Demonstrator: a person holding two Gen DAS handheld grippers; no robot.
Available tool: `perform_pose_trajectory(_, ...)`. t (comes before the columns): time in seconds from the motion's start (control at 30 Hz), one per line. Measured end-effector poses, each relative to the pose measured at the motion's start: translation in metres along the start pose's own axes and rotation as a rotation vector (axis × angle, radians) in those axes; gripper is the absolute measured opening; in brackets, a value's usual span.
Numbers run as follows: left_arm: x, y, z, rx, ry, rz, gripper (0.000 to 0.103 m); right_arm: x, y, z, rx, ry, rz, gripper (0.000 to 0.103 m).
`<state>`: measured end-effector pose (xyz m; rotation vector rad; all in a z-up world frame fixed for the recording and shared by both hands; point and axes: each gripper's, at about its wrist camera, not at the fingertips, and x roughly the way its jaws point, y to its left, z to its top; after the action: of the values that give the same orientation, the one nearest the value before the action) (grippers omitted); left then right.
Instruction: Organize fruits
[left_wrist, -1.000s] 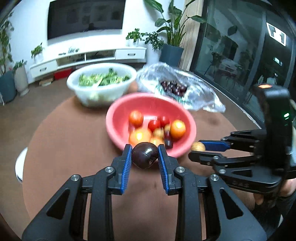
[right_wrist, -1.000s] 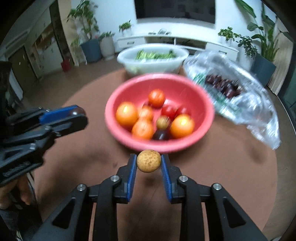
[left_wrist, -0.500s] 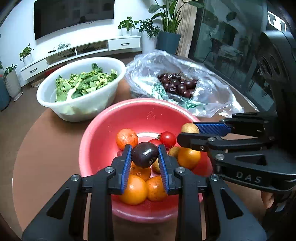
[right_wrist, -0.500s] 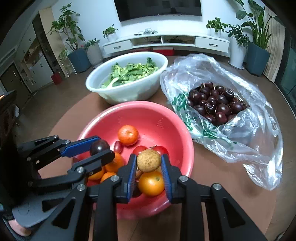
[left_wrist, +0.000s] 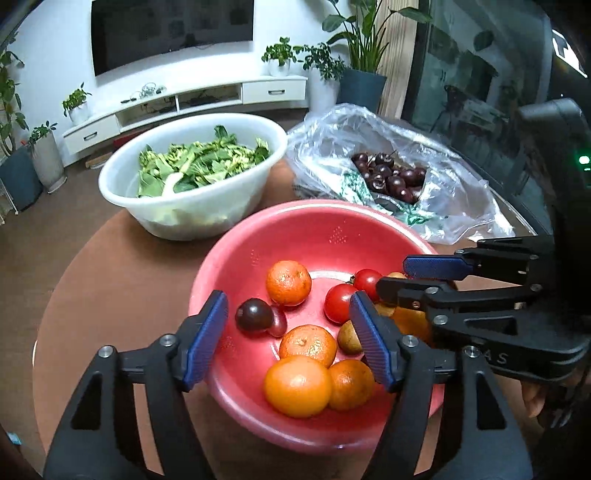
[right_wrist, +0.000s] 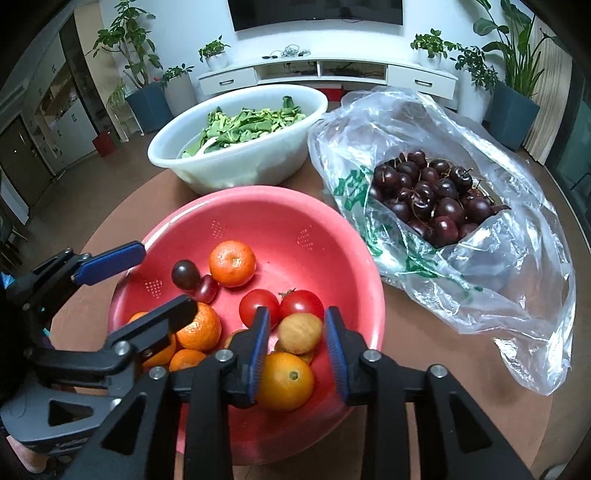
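Note:
A red bowl (left_wrist: 314, 225) (right_wrist: 258, 210) on the round brown table holds oranges, tomatoes and small fruits. My left gripper (left_wrist: 290, 336) is open above the bowl's near side; the dark plum (left_wrist: 254, 314) (right_wrist: 185, 274) lies loose in the bowl next to an orange (left_wrist: 289, 283). My right gripper (right_wrist: 297, 347) is open above the bowl; the tan longan-like fruit (right_wrist: 300, 332) lies between its pads on the other fruits, apart from both pads. Each gripper shows in the other's view, the right one (left_wrist: 417, 275) and the left one (right_wrist: 159, 284).
A white bowl of green leaves (left_wrist: 192, 173) (right_wrist: 240, 125) stands behind the red bowl. A clear plastic bag of dark cherries (left_wrist: 391, 177) (right_wrist: 428, 199) lies at the back right. The table edge (left_wrist: 48, 295) curves close on the left.
Both grippers have opened over the red bowl. The dark plum dropped from the left gripper into the bowl; the tan fruit left the right gripper's hold and rests on the fruits.

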<state>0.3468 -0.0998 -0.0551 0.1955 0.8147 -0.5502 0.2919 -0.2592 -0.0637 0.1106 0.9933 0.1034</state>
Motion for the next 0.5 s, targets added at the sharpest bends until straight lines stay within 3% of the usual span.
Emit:
perform_pose_trajectory(0.07, -0.015, 0.002, -0.002, -0.010, -0.032, 0.014, 0.091, -0.003, 0.000, 0.000, 0.002, -0.005, -0.002, 0.049)
perform_pose_trajectory(0.1, -0.023, 0.002, -0.003, -0.014, -0.054, 0.017, 0.094, -0.005, 0.001, -0.001, 0.002, -0.012, -0.001, 0.049)
perform_pose_trajectory(0.2, -0.059, -0.002, -0.011, -0.001, -0.142, 0.070, 0.101, -0.019, 0.005, -0.006, -0.009, -0.048, -0.015, 0.052)
perform_pose_trajectory(0.3, -0.093, -0.005, -0.022, -0.007, -0.203, 0.098, 0.103, -0.045, 0.013, -0.018, -0.018, -0.119, -0.023, 0.065)
perform_pose_trajectory(0.43, -0.150, -0.019, -0.049, -0.040, -0.292, 0.184, 0.103, -0.095, 0.023, -0.046, -0.019, -0.280, -0.013, 0.074)
perform_pose_trajectory(0.5, -0.173, -0.025, -0.065, -0.067, -0.328, 0.253, 0.103, -0.123, 0.029, -0.066, -0.013, -0.377, -0.010, 0.085)
